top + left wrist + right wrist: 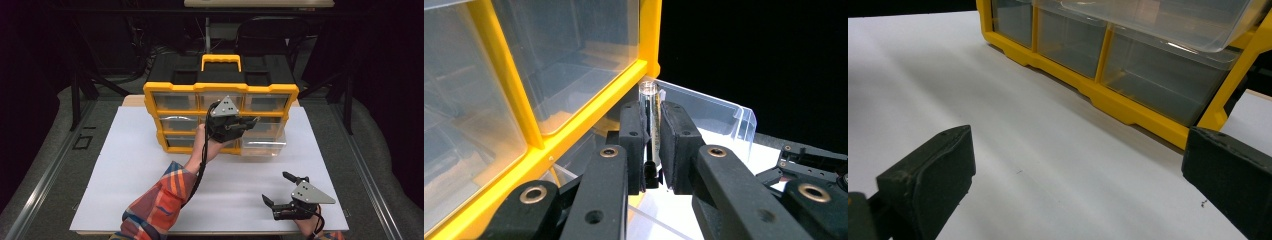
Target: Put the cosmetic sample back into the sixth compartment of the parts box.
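A white table (135,170) carries a yellow drawer cabinet (220,90) standing at twelve o'clock, toward the far edge.

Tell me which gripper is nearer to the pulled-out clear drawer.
Left. The left gripper is right at the open clear drawer on the yellow organizer, shut on a clear tube. The right gripper hovers open over the white board, well short of it.

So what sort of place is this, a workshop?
Probably a lab recording bench, not a workshop: a white tabletop, one yellow drawer organizer, cables behind in the dark, and a handheld left tool pinching a clear tube.
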`<state>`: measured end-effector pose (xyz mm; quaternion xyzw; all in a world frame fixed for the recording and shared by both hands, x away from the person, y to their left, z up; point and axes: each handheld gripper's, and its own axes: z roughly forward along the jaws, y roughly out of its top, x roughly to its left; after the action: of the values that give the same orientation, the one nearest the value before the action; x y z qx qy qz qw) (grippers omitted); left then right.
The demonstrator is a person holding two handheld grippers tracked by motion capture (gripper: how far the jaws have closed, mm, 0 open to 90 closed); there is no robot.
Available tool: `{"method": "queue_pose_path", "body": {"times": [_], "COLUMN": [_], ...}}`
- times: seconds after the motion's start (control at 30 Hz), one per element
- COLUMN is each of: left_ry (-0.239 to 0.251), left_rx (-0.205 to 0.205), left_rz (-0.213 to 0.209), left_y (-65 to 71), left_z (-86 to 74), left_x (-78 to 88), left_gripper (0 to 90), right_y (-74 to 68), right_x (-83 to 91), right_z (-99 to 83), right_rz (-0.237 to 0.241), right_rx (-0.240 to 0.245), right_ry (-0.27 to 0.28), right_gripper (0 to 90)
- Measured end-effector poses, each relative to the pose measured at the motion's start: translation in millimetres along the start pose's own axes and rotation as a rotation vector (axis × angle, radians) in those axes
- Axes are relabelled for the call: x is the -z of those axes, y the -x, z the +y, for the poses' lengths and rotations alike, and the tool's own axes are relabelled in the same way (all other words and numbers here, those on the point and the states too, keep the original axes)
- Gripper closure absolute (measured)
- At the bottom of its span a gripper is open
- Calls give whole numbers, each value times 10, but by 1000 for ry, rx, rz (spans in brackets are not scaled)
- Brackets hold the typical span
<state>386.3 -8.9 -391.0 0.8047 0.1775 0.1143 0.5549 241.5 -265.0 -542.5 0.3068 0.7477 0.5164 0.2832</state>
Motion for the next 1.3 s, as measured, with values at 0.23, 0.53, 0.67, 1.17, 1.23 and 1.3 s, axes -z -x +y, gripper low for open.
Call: {"method": "queue_pose_path", "body": {"times": [0.23,0.53,0.67,1.17,1.23,1.3], "left_ry": [-11,-33,-42,-39,-23,-15], "left_rx": [-5,-9,-13,-8,-35,-73], "left_rz": [-7,-6,-6,12,11,13], "left_y": [15,3,10,5,24,55], "left_z": [-28,-45,-51,-48,-40,-29], "left_x": [-54,-99,-124,-36,28,102], "left_gripper": [805,805,804,419,321,238], "right_y": [-1,0,0,0,1,-3], "right_x": [-1,-3,-5,-5,-9,-10], "right_z": [0,-1,-2,0,-1,-1], "right_rz": [0,1,2,2,3,2], "right_rx": [0,-1,-2,-1,-1,-1], "right_ry": [-1,-2,-2,-2,-3,-4], "right_gripper": [2,2,2,2,2,2]}}
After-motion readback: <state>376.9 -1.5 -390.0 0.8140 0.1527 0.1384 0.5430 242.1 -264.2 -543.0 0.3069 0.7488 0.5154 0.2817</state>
